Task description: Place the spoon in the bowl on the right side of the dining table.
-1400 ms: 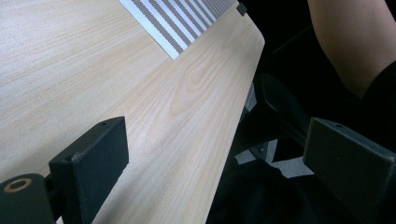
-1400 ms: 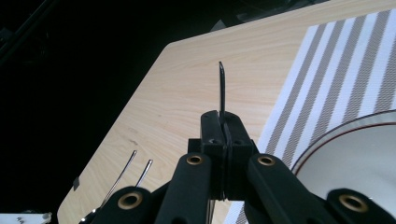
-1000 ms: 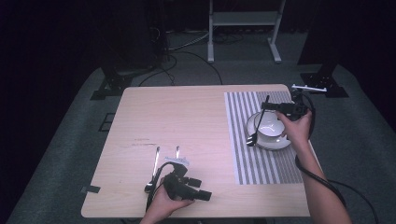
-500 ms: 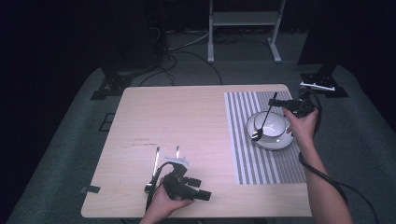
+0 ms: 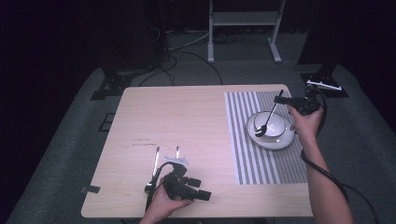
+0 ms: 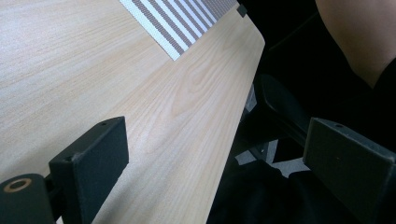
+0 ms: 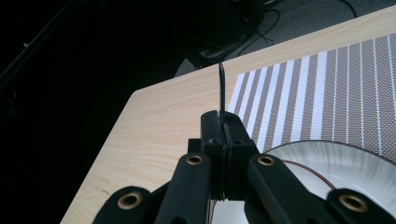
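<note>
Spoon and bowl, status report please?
Right hand-held gripper shut on spoon; its tip dips into bowl. Left hand-held gripper open, idle on table. Nothing in the way.

Matt pale wood table [image 5: 187,121], woven striped placemat [image 5: 252,154], glossy bowl [image 5: 273,128].

From above the person's side, the high view looks forward and down over the whole counter [image 5: 187,121] and the dark floor beyond. The left tool's [image 6: 212,175] camera sits low, skimming the counter's near edge. The right tool's [image 7: 223,126] camera hovers close above the striped mat [image 7: 327,88]. All three views share that mat and the wood around it.
</note>
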`<action>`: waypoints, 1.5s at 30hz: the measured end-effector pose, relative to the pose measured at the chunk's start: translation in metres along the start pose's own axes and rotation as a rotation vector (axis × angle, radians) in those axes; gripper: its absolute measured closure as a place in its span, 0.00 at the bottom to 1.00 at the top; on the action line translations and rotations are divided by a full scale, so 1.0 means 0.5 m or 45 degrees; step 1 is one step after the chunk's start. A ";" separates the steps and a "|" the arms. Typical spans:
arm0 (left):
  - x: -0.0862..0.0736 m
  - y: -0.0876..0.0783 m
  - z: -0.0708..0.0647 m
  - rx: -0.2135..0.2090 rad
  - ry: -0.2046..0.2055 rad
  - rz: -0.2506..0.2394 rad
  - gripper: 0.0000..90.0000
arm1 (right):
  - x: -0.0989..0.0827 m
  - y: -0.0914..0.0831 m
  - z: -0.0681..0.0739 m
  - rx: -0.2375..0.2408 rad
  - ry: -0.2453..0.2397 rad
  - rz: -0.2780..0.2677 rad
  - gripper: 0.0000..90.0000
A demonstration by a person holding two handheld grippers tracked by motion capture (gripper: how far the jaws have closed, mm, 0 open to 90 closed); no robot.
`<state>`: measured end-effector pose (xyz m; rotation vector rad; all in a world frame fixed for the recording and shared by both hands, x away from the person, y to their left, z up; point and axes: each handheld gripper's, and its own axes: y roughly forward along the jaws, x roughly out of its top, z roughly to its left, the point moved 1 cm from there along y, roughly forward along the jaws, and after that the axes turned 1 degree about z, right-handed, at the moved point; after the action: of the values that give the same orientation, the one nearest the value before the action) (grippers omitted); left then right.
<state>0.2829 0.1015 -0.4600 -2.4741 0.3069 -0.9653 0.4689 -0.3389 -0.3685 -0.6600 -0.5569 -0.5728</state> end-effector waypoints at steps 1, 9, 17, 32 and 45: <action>0.000 0.000 0.000 0.000 -0.001 -0.001 0.06 | 0.001 -0.001 -0.001 -0.003 0.001 -0.004 0.99; 0.000 0.000 0.000 -0.001 -0.001 -0.003 0.06 | 0.007 -0.006 -0.014 -0.030 0.016 -0.025 0.99; 0.000 0.000 0.000 0.000 0.000 -0.001 0.06 | 0.011 -0.010 -0.022 -0.042 0.034 -0.045 0.99; -0.001 0.000 0.000 0.000 -0.008 -0.004 0.06 | 0.011 -0.026 -0.055 -0.083 0.085 -0.096 0.99; -0.001 -0.002 0.001 0.002 -0.006 -0.008 0.06 | -0.004 -0.029 -0.078 -0.119 0.108 -0.121 0.99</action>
<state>0.2831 0.1027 -0.4601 -2.4771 0.2973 -0.9614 0.4695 -0.3747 -0.3896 -0.6969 -0.4857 -0.7160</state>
